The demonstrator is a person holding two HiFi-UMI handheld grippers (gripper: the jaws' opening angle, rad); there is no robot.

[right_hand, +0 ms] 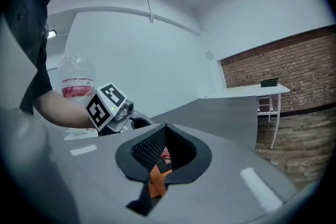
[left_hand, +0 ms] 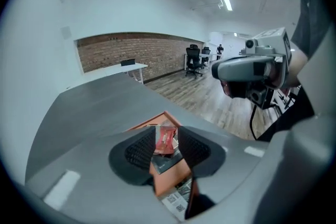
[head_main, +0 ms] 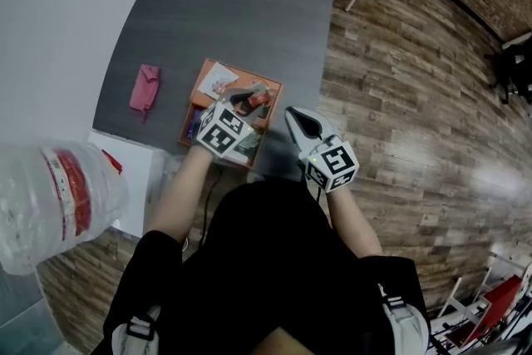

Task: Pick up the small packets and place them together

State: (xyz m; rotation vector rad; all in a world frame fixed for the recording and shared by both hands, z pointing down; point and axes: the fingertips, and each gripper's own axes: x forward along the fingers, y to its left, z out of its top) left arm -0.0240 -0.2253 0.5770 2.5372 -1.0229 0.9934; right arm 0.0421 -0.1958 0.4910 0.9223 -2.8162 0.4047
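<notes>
My left hand-held gripper (left_hand: 167,129) is apart, with the red packet (left_hand: 166,140) loose between its jaws, near the orange tray's (head_main: 199,89) 2 o'clock corner. My right hand-held gripper (right_hand: 163,127), at 3 o'clock, is closed and empty. A jaw might snag the packet and flick it out.

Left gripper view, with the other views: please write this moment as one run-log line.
left tongs: open over red packet | red packet: in orange tray, not gripped | right tongs: shut, empty
</notes>
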